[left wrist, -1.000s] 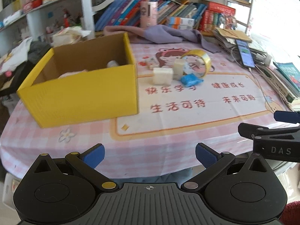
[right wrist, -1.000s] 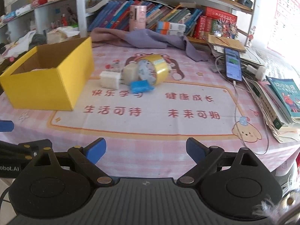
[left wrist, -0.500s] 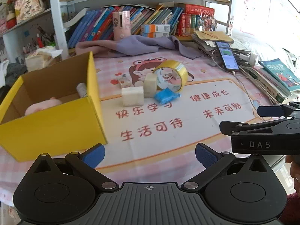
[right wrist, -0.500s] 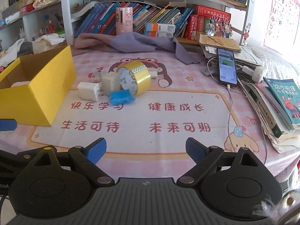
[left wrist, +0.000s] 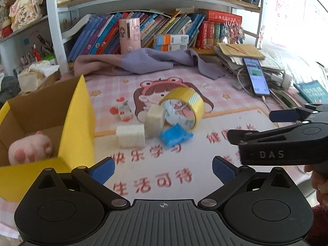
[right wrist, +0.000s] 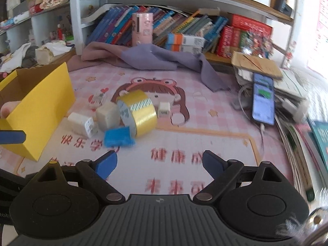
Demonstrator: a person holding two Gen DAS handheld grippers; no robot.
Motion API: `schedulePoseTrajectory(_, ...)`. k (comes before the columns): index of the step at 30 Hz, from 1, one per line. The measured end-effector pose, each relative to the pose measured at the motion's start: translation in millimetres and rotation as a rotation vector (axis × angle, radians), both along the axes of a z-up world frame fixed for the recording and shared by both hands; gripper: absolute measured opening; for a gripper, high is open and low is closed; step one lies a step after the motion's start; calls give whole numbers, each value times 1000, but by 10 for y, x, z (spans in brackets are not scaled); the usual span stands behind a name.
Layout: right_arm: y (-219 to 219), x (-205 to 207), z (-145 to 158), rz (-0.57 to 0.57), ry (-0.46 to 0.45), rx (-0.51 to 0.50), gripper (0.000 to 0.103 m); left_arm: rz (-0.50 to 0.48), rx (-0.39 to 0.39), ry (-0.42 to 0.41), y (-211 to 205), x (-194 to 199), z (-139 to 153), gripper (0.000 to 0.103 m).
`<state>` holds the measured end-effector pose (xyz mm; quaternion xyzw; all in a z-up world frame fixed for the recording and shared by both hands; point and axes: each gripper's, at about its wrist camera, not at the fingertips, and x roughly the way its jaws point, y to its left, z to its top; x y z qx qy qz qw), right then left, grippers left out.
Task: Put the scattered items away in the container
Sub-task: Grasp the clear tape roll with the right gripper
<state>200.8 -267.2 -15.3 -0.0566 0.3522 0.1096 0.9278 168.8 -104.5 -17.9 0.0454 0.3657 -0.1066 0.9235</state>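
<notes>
From the left wrist view, the left gripper (left wrist: 163,169) is hanging over the near part of the pink tablecloth (left wrist: 235,102), its blue pads spread wide with nothing between them — released and empty. This looks like the approach step: both hands are closing in on the small pile of loose things, and nothing is being carried yet. The yellow box (left wrist: 80,123) is sitting at the left, open on top, with a pink plush toy (left wrist: 30,146) already lying inside. The pile lies farther out, right of the box: a white block (left wrist: 131,136) nearest, a cream block (left wrist: 154,120) touching it, a blue scrap (left wrist: 175,136) just right of those, and a roll of yellow tape (left wrist: 184,107) standing on edge behind, against the cream block. A small printed packet (left wrist: 125,111) lies apart, farther left. The right gripper (left wrist: 287,131) is reaching in from the right edge, level with the pile.

From the right wrist view, the right gripper (right wrist: 158,164) is also gaping open and empty. The tape (right wrist: 137,112) and blue scrap (right wrist: 117,137) lie ahead and slightly left of it — near, not touching. A small white cube (right wrist: 164,109) is sitting just right of the tape. The next move, I judge, calls for reaching farther out, straddling one piece and squeezing, then carrying it left into the box (right wrist: 41,106).
</notes>
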Motion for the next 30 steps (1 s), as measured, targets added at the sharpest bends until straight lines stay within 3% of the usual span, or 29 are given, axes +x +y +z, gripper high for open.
schedulePoseTrajectory(10, 2, 699, -87, 188, 33, 51, 89, 111, 58, 44, -230, 319, -56, 99)
schedulePoseTrajectory(15, 129, 1033, -239, 302, 76, 41, 82, 166, 82, 77, -273, 373, -91, 99)
schedulePoseTrajectory(19, 197, 1267, -356, 324, 96, 50, 78, 204, 94, 98, -290, 376, -105, 99)
schedulePoseTrajectory(23, 152, 1363, -397, 334, 135, 91, 43, 229, 95, 110, -304, 409, -128, 99)
schedulePoseTrajectory(28, -48, 1327, -319, 286, 114, 133, 42, 235, 86, 116, -355, 503, -168, 96)
schedulePoseTrajectory(30, -153, 1307, -282, 262, 110, 145, 41, 223, 77, 117, -398, 552, -187, 90)
